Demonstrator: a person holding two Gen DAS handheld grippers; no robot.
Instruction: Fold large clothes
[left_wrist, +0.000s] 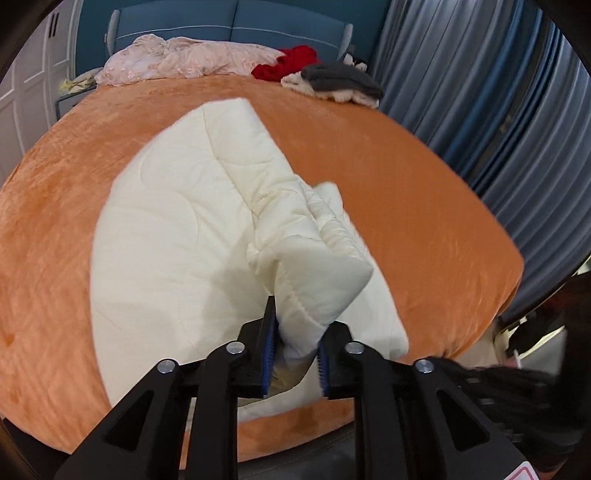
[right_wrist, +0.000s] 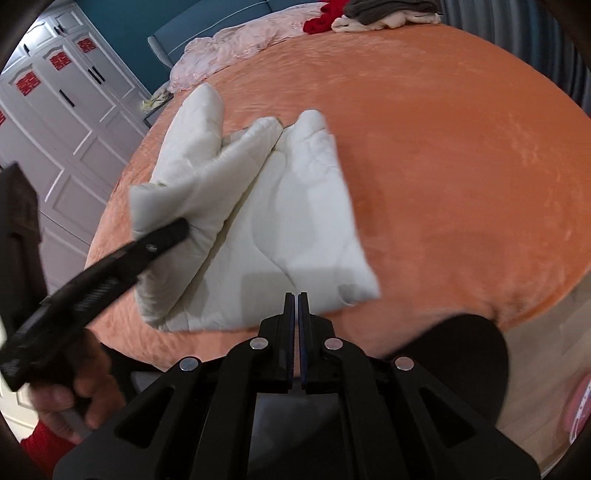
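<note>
A cream quilted garment (left_wrist: 177, 240) lies partly folded on the orange bed cover (left_wrist: 424, 221). My left gripper (left_wrist: 295, 332) is shut on a bunched corner of it and holds that corner lifted above the rest. In the right wrist view the cream quilted garment (right_wrist: 288, 206) lies on the bed with its left flap raised by the left gripper (right_wrist: 162, 236), seen from the side. My right gripper (right_wrist: 297, 299) is shut and empty, hovering over the garment's near edge.
A pink quilt (left_wrist: 184, 59), a red garment (left_wrist: 288, 64) and a grey and cream pile (left_wrist: 340, 81) lie at the head of the bed. Blue curtains (left_wrist: 480, 92) hang to the right. White wardrobes (right_wrist: 66, 110) stand to the left.
</note>
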